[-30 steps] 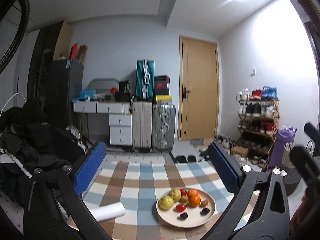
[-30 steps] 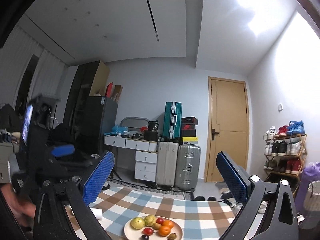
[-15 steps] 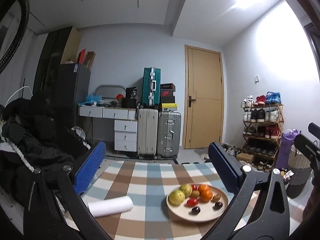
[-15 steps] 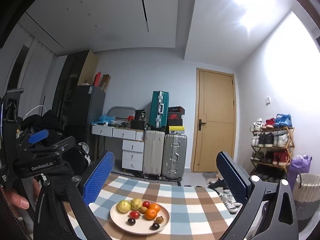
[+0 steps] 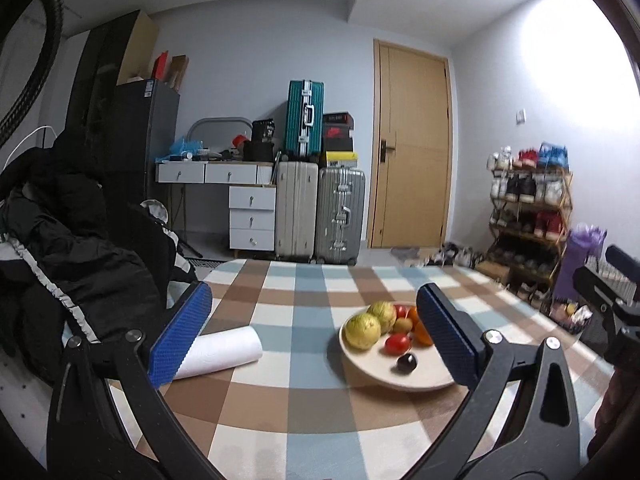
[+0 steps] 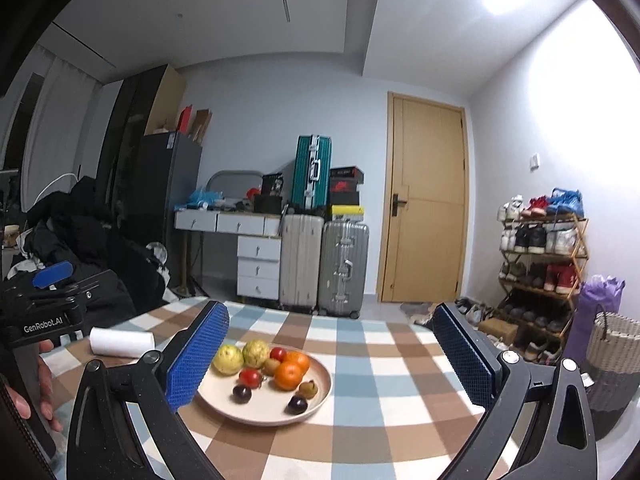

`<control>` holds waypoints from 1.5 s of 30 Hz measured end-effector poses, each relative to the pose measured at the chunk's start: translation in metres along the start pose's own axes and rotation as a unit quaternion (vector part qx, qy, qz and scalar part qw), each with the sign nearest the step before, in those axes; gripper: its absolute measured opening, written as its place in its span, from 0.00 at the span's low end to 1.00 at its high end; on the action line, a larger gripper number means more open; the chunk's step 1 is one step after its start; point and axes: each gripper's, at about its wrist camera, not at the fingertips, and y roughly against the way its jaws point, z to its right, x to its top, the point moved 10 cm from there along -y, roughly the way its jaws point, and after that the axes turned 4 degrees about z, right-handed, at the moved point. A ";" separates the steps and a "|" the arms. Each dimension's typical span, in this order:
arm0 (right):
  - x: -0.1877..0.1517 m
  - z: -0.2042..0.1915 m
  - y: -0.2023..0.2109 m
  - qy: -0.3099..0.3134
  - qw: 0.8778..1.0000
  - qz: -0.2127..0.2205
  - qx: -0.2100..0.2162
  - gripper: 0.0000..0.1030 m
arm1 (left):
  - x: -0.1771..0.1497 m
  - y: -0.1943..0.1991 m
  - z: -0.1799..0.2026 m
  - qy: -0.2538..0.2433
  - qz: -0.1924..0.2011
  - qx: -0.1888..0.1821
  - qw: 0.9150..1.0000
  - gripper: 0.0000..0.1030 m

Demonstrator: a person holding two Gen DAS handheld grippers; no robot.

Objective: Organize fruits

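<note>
Jaws of left gripper (image 5: pixel 314 334) and right gripper (image 6: pixel 330 354) both wide, nothing held; fruits (image 6: pixel 264 364) heaped on plate (image 6: pixel 264 414) on tabletop (image 6: pixel 380 364), ahead of and below both; paper roll (image 6: pixel 121 342) left of jaws; heaping presumably keeps fruit from rolling.

Beige plate (image 6: pixel 316 396) on brown, blue and white checked tablecloth (image 6: pixel 384 364).

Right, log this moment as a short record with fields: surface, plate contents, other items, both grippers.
surface: table with checked cloth
plate: two yellow-green fruits, two oranges, red tomatoes, two dark plums, small brown fruits
other items: white paper roll left of the plate, apart from it
left gripper: open, empty, above the table
right gripper: open, empty, plate between its fingers in view
</note>
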 end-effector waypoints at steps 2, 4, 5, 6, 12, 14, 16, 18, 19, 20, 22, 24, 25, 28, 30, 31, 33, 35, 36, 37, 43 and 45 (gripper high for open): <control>-0.009 -0.001 -0.009 0.000 1.000 -0.011 0.005 1.00 | -0.008 -0.011 0.004 -0.008 -0.008 -0.001 1.000 0.99; -0.017 -0.002 -0.016 -0.004 1.000 -0.018 0.010 1.00 | -0.015 -0.019 0.005 -0.015 -0.012 0.002 1.000 0.99; -0.021 -0.002 -0.019 -0.007 1.000 -0.022 0.012 1.00 | -0.017 -0.022 0.006 -0.016 -0.014 0.002 1.000 0.99; -0.024 -0.002 -0.022 -0.009 1.000 -0.027 0.014 1.00 | -0.020 -0.024 0.006 -0.017 -0.016 0.001 1.000 0.99; -0.048 -0.002 -0.036 -0.007 0.998 -0.055 0.017 1.00 | -0.038 -0.045 0.008 -0.027 -0.040 0.002 0.999 0.99; -0.057 -0.002 -0.041 -0.007 0.997 -0.070 0.020 1.00 | -0.043 -0.052 0.008 -0.026 -0.052 0.000 0.998 0.99; -0.061 -0.002 -0.045 -0.013 0.997 -0.079 0.023 1.00 | -0.050 -0.058 0.009 -0.027 -0.068 0.002 0.997 0.99; -0.065 -0.002 -0.049 -0.020 0.995 -0.091 0.027 1.00 | -0.057 -0.064 0.008 -0.024 -0.087 0.004 0.996 0.99; -0.070 -0.001 -0.054 -0.025 0.994 -0.103 0.028 1.00 | -0.059 -0.068 0.008 -0.021 -0.092 0.000 0.996 0.99; -0.075 0.001 -0.059 -0.029 0.992 -0.116 0.029 1.00 | -0.060 -0.069 0.008 -0.021 -0.095 -0.001 0.995 0.99; -0.081 0.002 -0.065 -0.036 0.990 -0.137 0.026 1.00 | -0.063 -0.074 0.008 -0.025 -0.096 0.005 0.995 0.99; -0.083 0.007 -0.067 -0.044 0.989 -0.142 0.022 1.00 | -0.061 -0.072 0.009 -0.030 -0.095 0.010 0.995 0.99; -0.084 0.007 -0.067 -0.045 0.989 -0.142 0.022 1.00 | -0.062 -0.074 0.009 -0.032 -0.095 0.012 0.995 0.99; -0.083 0.005 -0.065 -0.040 0.990 -0.135 0.023 1.00 | -0.063 -0.072 0.008 -0.033 -0.100 0.016 0.994 0.99; -0.083 0.003 -0.063 -0.036 0.990 -0.133 0.026 1.00 | -0.063 -0.070 0.007 -0.029 -0.099 0.012 0.995 0.99; -0.083 0.003 -0.063 -0.037 0.990 -0.134 0.026 1.00 | -0.062 -0.069 0.007 -0.027 -0.096 0.010 0.995 0.99; -0.084 0.005 -0.064 -0.041 0.990 -0.136 0.024 1.00 | -0.059 -0.066 0.006 -0.024 -0.086 0.010 0.996 0.99; -0.085 0.006 -0.065 -0.042 0.989 -0.143 0.021 1.00 | -0.056 -0.063 0.006 -0.026 -0.075 0.011 0.997 0.99; -0.085 0.006 -0.065 -0.042 0.988 -0.145 0.023 1.00 | -0.055 -0.061 0.006 -0.026 -0.075 0.011 0.997 0.99; -0.085 0.006 -0.065 -0.042 0.988 -0.145 0.023 1.00 | -0.056 -0.062 0.006 -0.025 -0.077 0.012 0.997 0.99; -0.082 0.004 -0.062 -0.039 0.989 -0.137 0.027 1.00 | -0.055 -0.063 0.003 -0.024 -0.076 0.010 0.997 0.99; -0.082 0.004 -0.062 -0.040 0.989 -0.136 0.027 1.00 | -0.055 -0.062 0.005 -0.025 -0.076 0.012 0.997 0.99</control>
